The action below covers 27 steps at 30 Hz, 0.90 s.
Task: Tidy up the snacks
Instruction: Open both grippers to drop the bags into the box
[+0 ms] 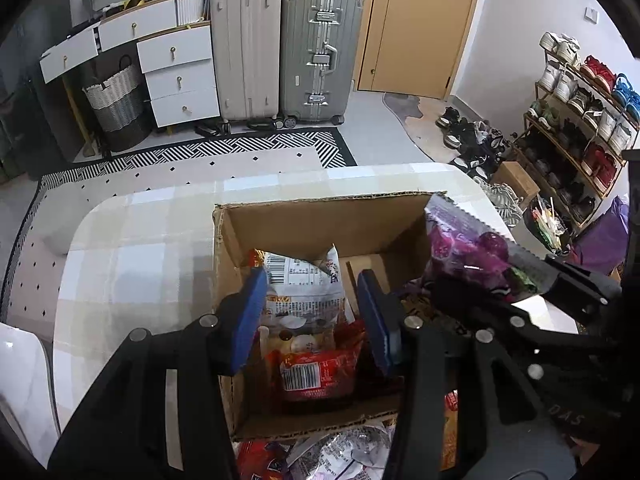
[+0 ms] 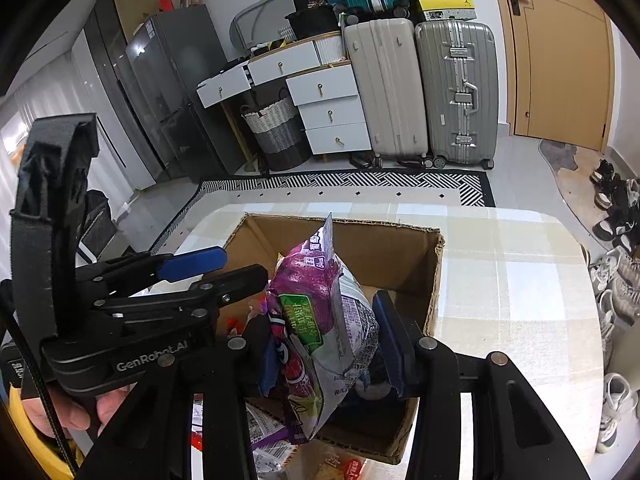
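An open cardboard box (image 1: 320, 216) stands on the checked table; it also shows in the right wrist view (image 2: 400, 248). Inside lie a white snack bag (image 1: 304, 284) and a red snack bag (image 1: 316, 368). My left gripper (image 1: 316, 320) is open and empty, its blue pads (image 1: 248, 320) spread over these bags, just above the box. My right gripper (image 2: 332, 348) is shut on a purple snack bag (image 2: 320, 320) and holds it over the box's near right part. That purple bag shows at the box's right wall in the left wrist view (image 1: 468, 248).
More snack packets lie on the table in front of the box (image 1: 340, 456). The table's far edge (image 1: 280, 180) is rounded. Beyond it are a patterned rug, two suitcases (image 1: 280, 52), white drawers, a woven basket, a door and a shoe rack (image 1: 580, 120).
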### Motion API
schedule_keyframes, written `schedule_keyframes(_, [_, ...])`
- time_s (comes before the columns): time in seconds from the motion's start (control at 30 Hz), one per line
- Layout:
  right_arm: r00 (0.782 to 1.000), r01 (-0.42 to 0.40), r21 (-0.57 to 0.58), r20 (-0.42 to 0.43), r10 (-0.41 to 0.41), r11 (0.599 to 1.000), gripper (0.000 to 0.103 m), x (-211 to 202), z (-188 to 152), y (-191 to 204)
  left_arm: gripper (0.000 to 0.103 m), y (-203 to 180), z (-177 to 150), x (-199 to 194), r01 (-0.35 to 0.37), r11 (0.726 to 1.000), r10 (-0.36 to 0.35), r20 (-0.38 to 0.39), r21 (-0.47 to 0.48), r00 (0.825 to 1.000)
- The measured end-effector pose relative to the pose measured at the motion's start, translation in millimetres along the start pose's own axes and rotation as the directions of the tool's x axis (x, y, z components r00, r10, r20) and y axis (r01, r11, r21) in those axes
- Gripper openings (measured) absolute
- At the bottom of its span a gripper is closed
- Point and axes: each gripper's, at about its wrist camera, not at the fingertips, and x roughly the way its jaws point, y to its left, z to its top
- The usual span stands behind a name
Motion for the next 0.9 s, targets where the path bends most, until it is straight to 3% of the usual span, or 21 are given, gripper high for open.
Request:
schedule_keyframes(0.2, [1.0,0.005,-0.006,-0.024,-0.005,1.0,0.043,7,-2,4,0.046,-2,-20,-22,-0.019,1.0,0.019,0.019,0.005,1.0])
schedule_keyframes(0.33, [0.998,0.054,-0.049,-0.014,-0.054,0.997,0.044,9,-3,9,0.046,-1,-26,-34,-0.028,1.0,0.029,0.014,-0.006,1.0])
schedule_keyframes(0.43, [0.998,0.056,-0.039,-0.011,-0.056,0.998,0.049,9,-4,8,0.046,-2,-32,-46,-0.041,0.999,0.041,0.009,0.002,0.999])
schedule_keyframes(0.47, [0.998,0.058,-0.04,-0.007,-0.059,0.997,0.049,9,-4,8,0.048,-2,-34,-50,-0.052,0.999,0.052,0.008,0.004,0.999])
schedule_keyframes(0.53, [0.996,0.083,-0.06,-0.006,-0.083,0.995,0.051,7,-4,9,0.062,-3,-36,-58,-0.074,0.997,0.074,0.002,-0.002,0.997])
schedule_keyframes(0.63, [0.993,0.122,-0.065,0.005,-0.122,0.99,0.051,0,-6,10,0.064,-3,-42,-78,-0.079,0.997,0.079,0.019,-0.022,0.997])
schedule_keyframes(0.77, [0.997,0.074,-0.03,0.041,-0.073,0.997,0.051,-27,-5,12,0.068,-8,-52,-110,-0.104,0.994,0.105,0.05,-0.016,0.993])
schedule_keyframes(0.83, [0.995,0.072,-0.035,0.077,-0.069,0.997,0.051,-48,-6,20,0.079,-12,-57,-128,-0.115,0.993,0.116,0.067,-0.021,0.991])
schedule_keyframes(0.9, [0.993,0.065,-0.043,0.102,-0.06,0.997,0.051,-66,-8,27,0.08,-16,-64,-148,-0.118,0.993,0.12,0.09,-0.025,0.989])
